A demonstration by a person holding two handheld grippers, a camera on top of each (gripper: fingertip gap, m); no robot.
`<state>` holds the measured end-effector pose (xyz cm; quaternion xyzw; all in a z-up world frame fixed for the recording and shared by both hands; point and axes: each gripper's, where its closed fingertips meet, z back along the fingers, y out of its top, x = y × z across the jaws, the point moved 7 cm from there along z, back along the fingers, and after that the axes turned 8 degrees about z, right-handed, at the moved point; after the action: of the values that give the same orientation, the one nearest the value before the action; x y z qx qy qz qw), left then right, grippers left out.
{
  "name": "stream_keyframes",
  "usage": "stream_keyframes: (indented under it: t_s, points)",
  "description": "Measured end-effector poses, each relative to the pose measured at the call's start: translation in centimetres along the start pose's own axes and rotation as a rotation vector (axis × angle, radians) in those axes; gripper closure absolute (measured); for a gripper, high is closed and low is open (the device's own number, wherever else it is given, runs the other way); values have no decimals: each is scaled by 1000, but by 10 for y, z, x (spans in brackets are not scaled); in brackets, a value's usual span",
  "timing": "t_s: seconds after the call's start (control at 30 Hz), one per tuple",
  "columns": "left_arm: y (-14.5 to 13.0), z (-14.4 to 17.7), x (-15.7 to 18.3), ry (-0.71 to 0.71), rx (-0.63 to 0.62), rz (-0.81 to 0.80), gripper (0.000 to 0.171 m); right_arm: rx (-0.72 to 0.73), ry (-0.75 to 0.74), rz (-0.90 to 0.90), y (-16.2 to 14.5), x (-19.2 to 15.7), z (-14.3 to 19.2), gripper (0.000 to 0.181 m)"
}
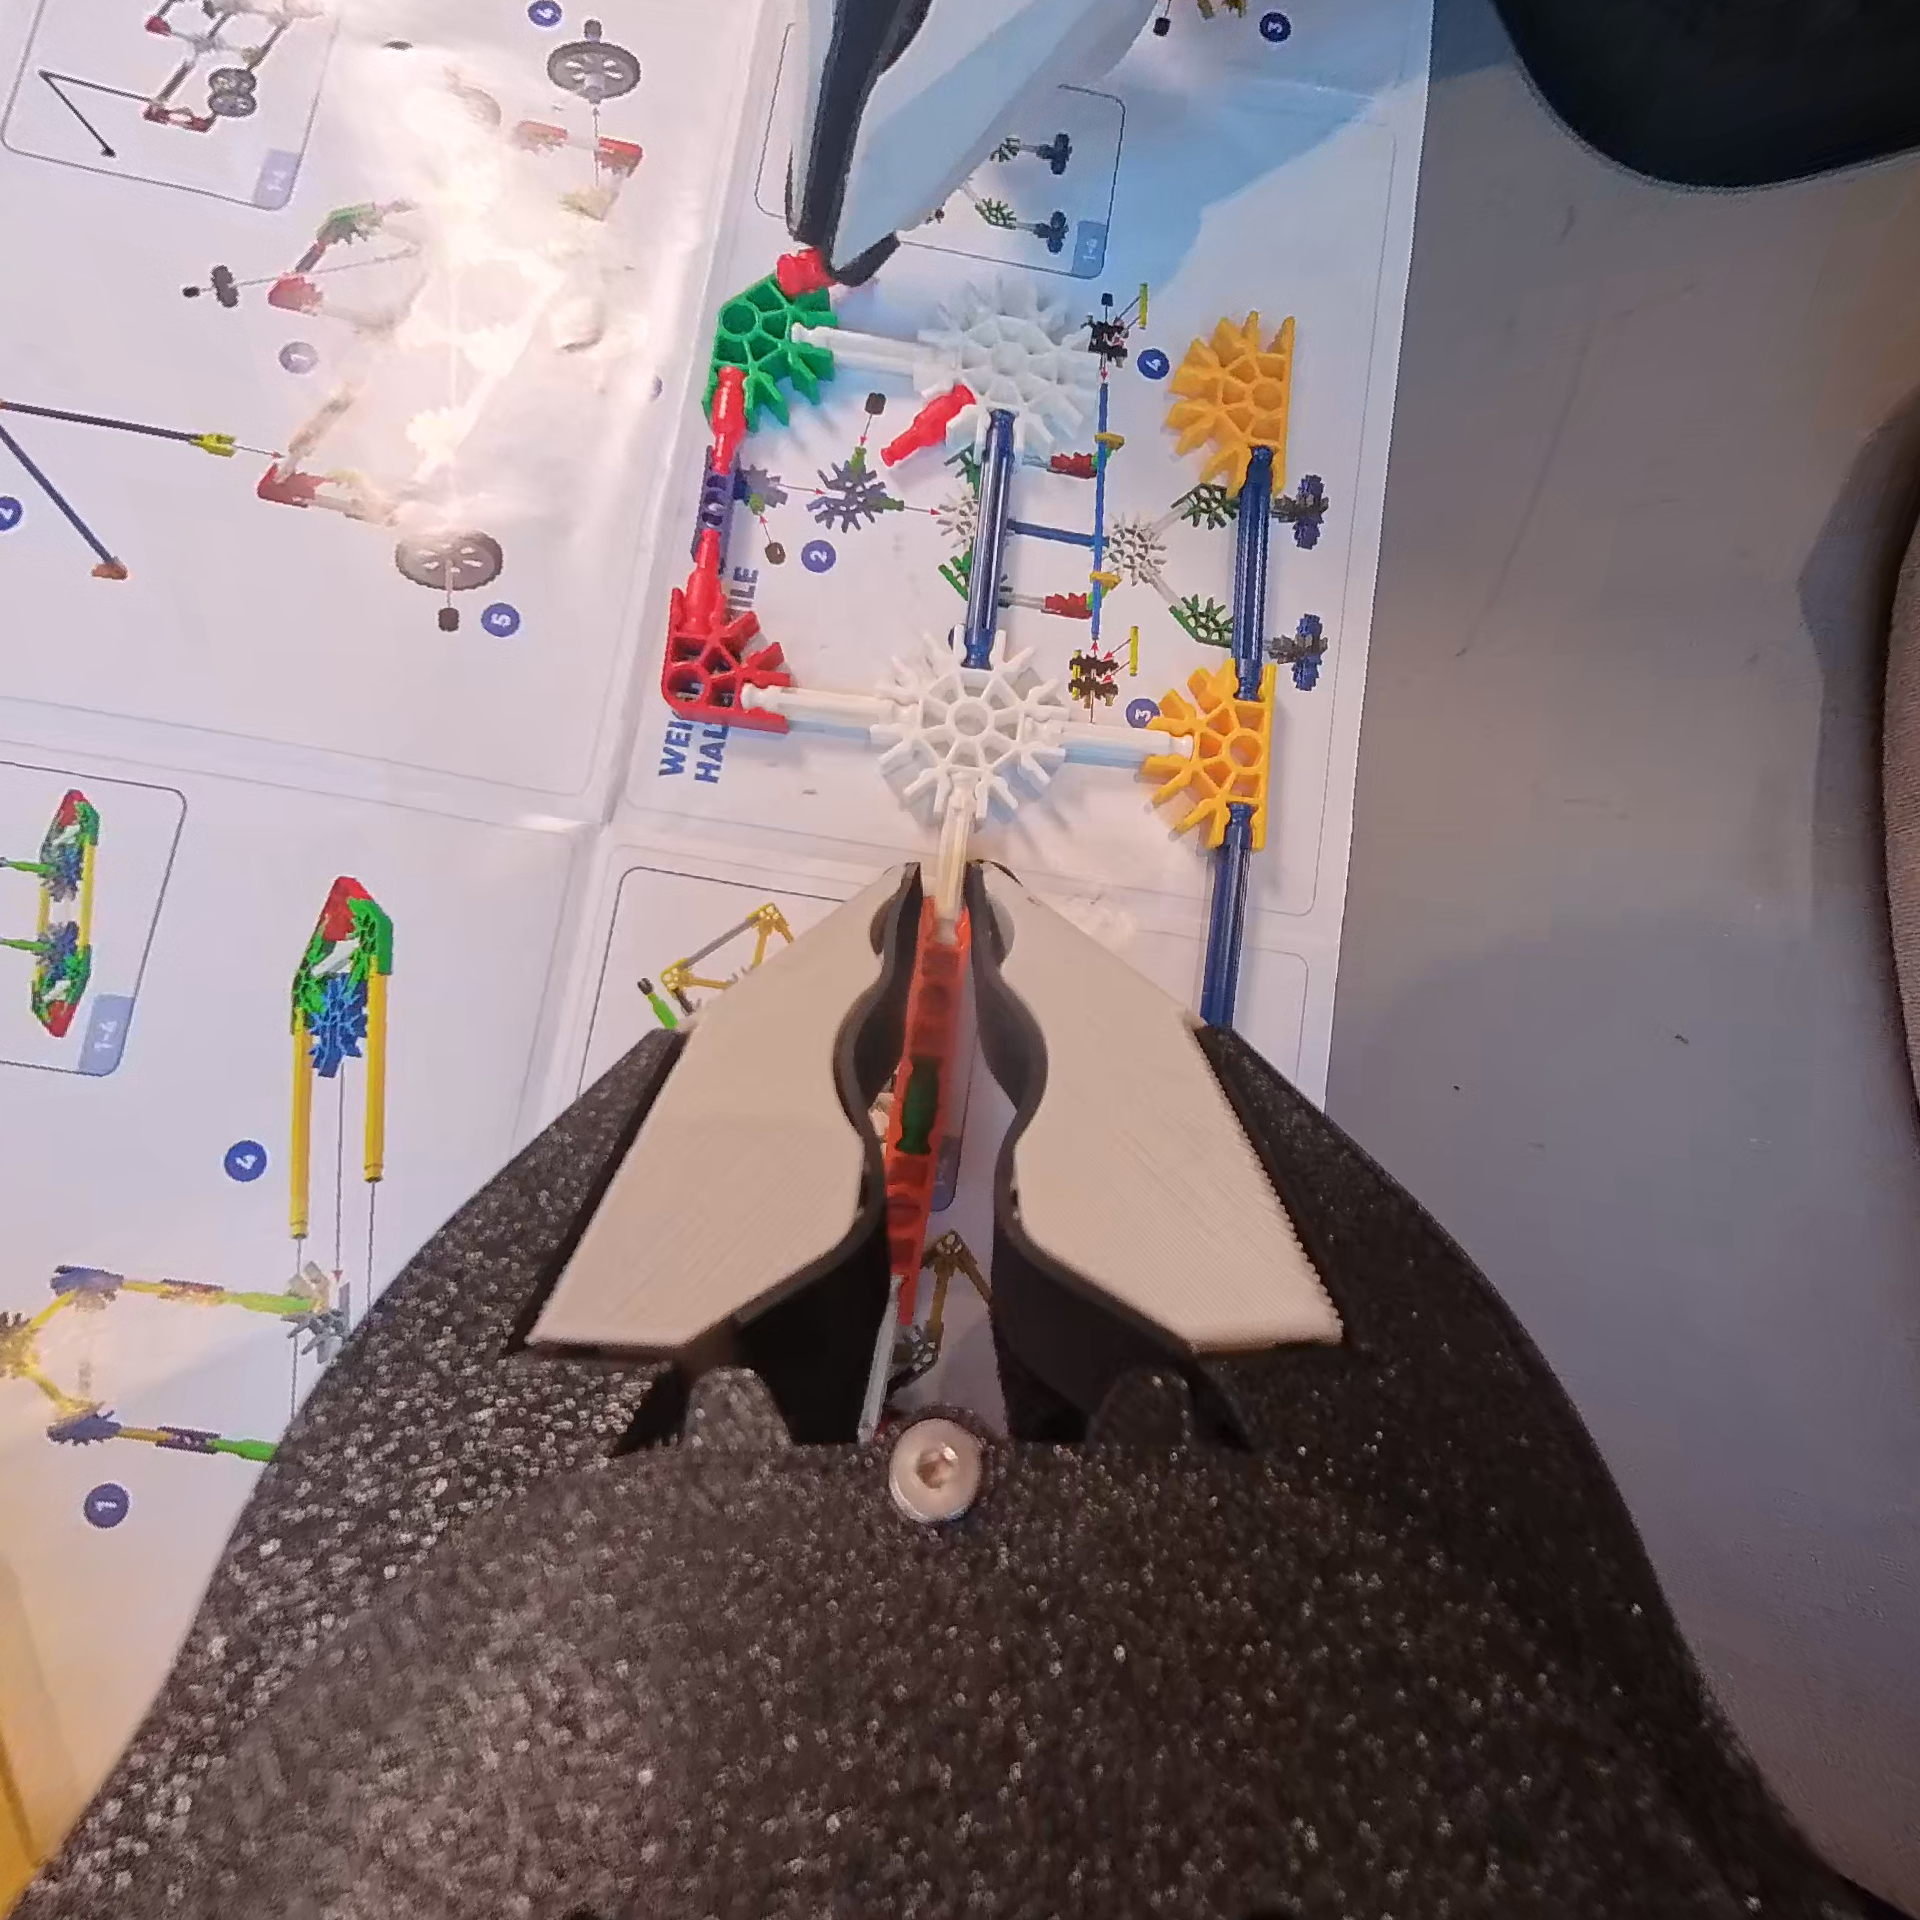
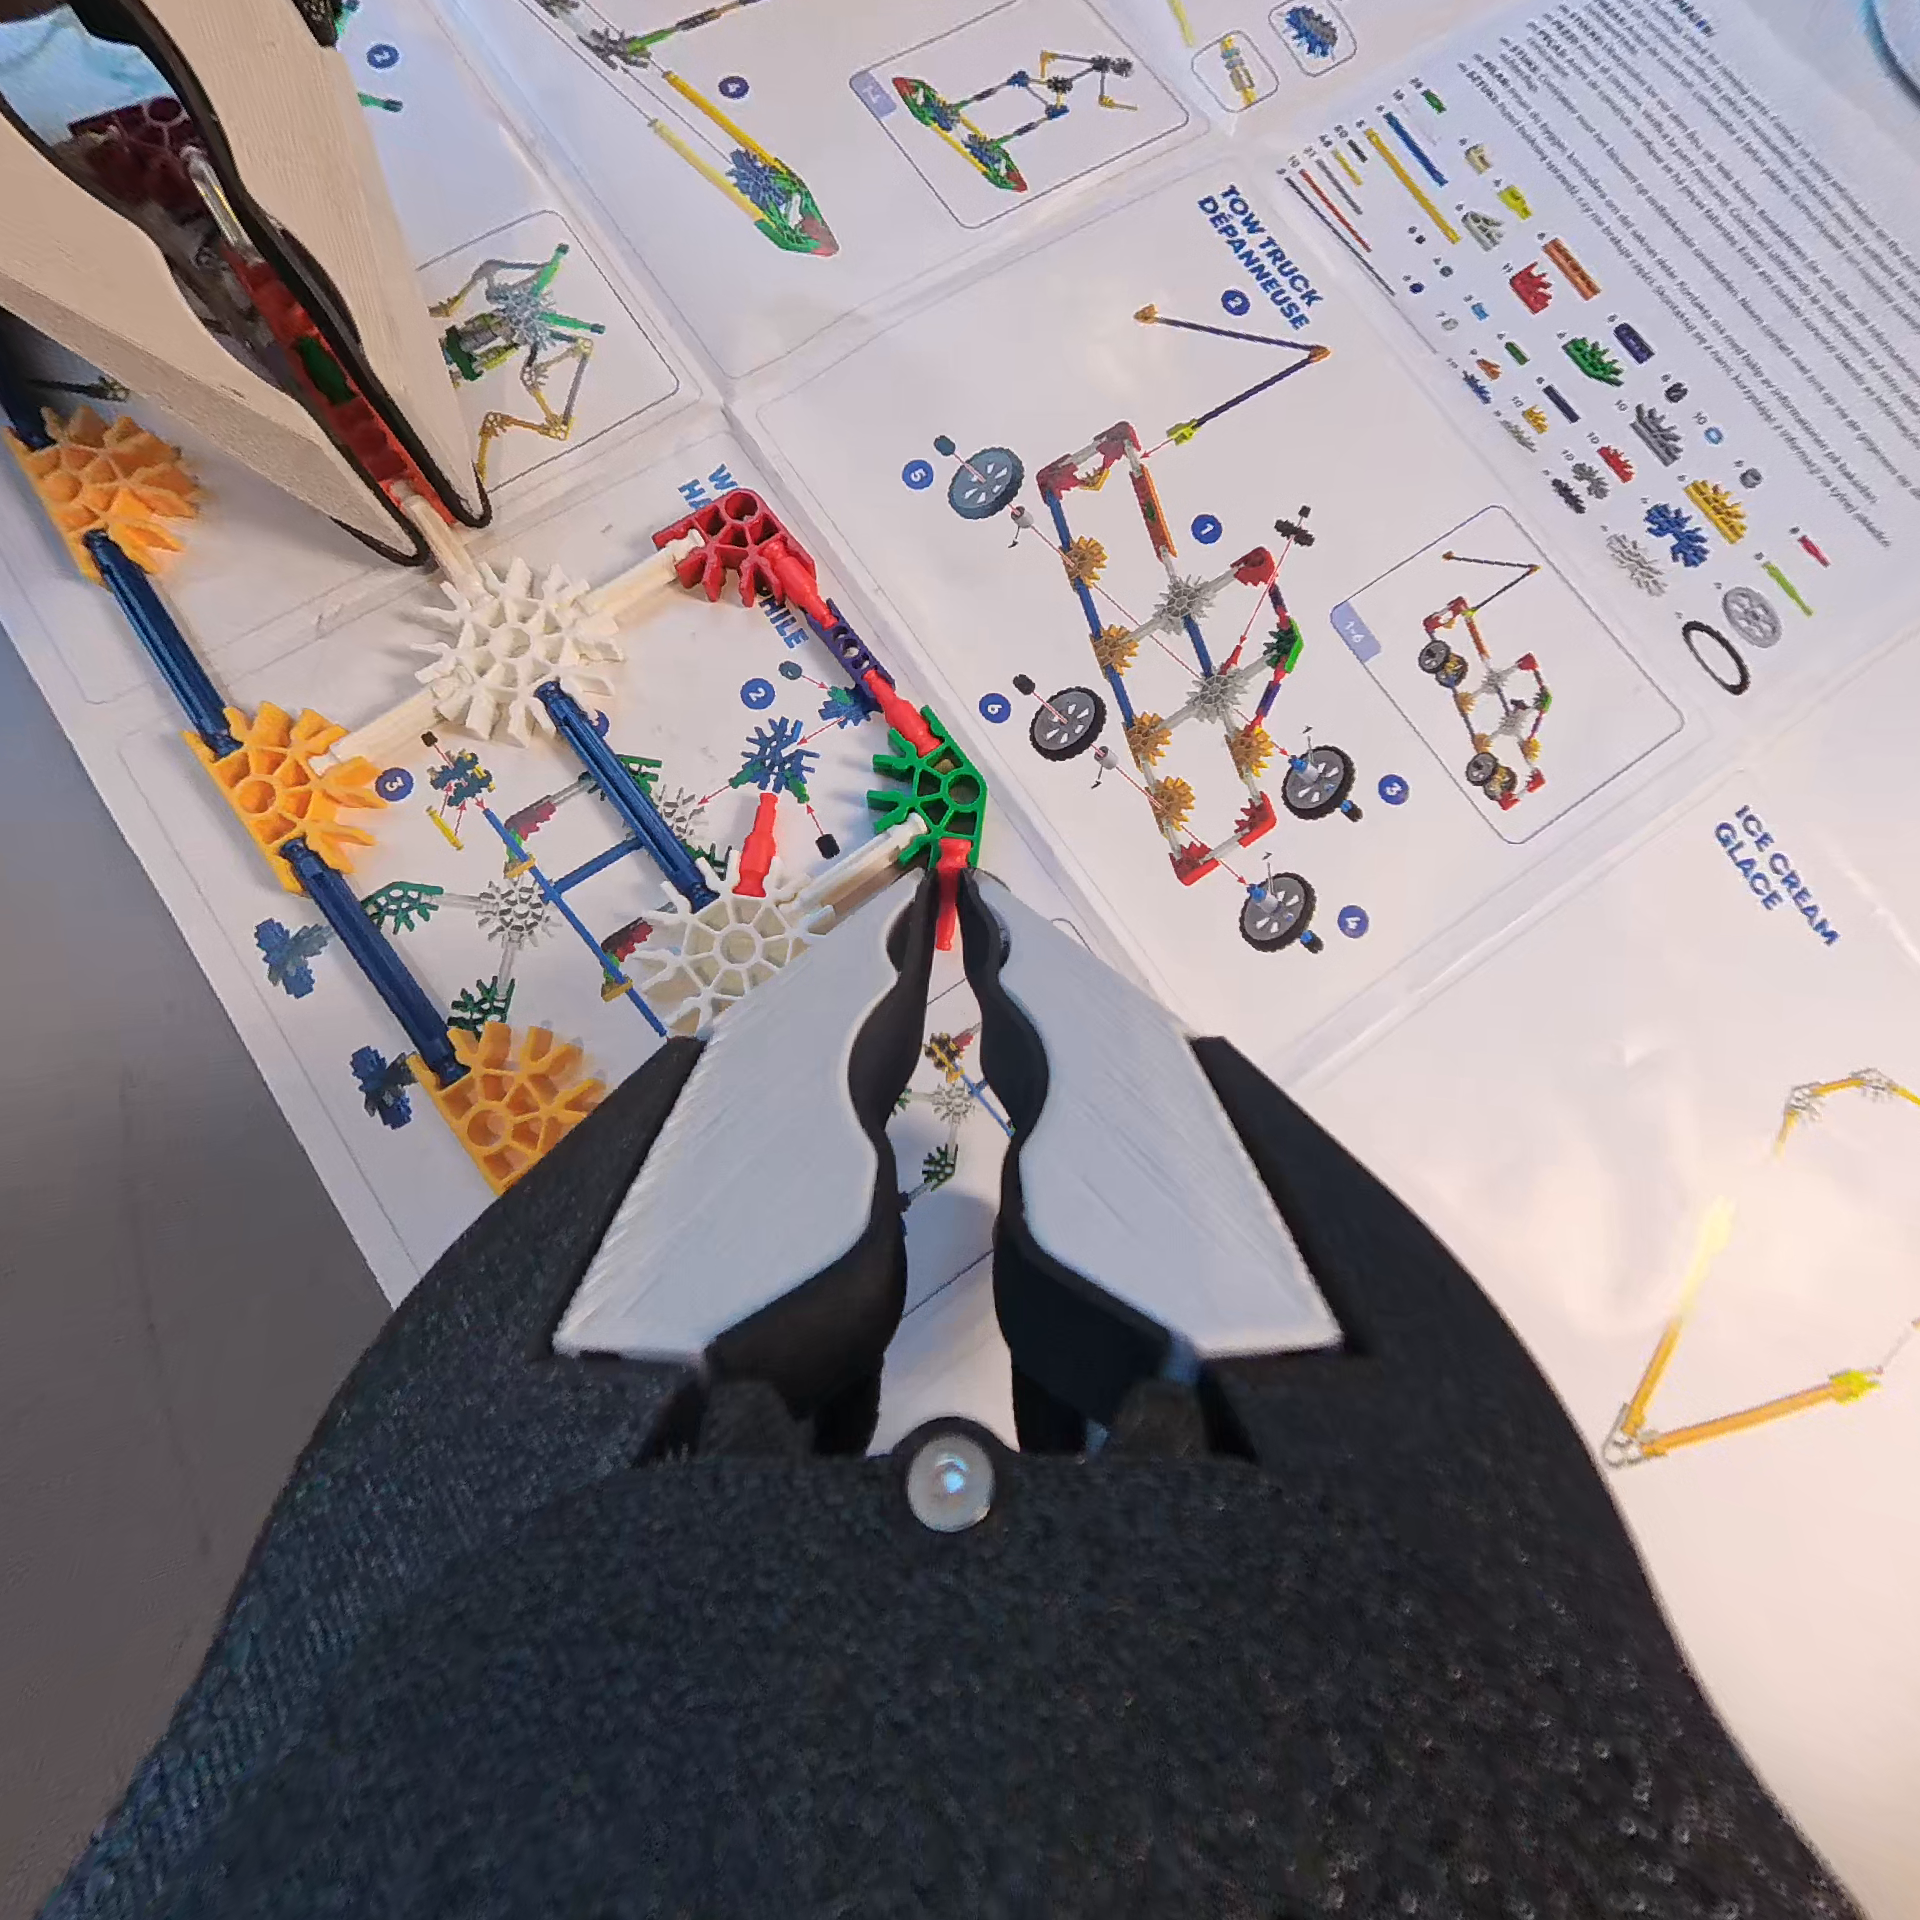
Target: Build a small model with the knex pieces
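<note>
A flat frame of plastic rods and connectors (image 1: 987, 530) lies on a printed instruction sheet (image 1: 312, 675). My left gripper (image 1: 948, 878) is shut on an orange-red connector (image 1: 928, 1039), seen edge-on. A white rod (image 1: 954, 842) runs from its tips into a white snowflake connector (image 1: 966, 727). My right gripper (image 2: 943, 894) is shut on a short red rod (image 2: 945, 914) plugged into the green corner connector (image 2: 935, 795). It also shows at the top of the left wrist view (image 1: 821, 265). The left gripper shows at the upper left of the right wrist view (image 2: 442, 530).
The frame also has a red corner connector (image 1: 717, 665), yellow connectors (image 1: 1216, 748) and blue rods (image 1: 1252, 561). Grey table (image 1: 1610, 727) lies right of the sheet, with a dark object (image 1: 1714, 83) at the far right. The sheet (image 2: 1455, 935) spreads wide to the right. Left tips to right tips: about 12 centimetres.
</note>
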<state>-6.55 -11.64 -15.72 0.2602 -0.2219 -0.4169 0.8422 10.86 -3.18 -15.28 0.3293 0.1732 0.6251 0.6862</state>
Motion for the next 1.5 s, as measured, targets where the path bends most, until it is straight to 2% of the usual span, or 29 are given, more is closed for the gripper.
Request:
stream_keyframes:
  t_s: [0.37, 0.47, 1.2, 1.5]
  points:
    - [0, 0, 0, -5, 3, 1, 165, 17, 28, -32, 5, 2, 2, 176]
    - [0, 0, 0, -6, 4, 2, 165, 9, 34, -13, 10, 6, 4, 180]
    - [-2, 0, -3, -35, 23, 31, 165, -254, 229, -4, 22, 16, -11, 181]
    - [-3, 0, -3, -41, 31, 30, 166, -351, 253, 50, 27, 16, -14, 181]
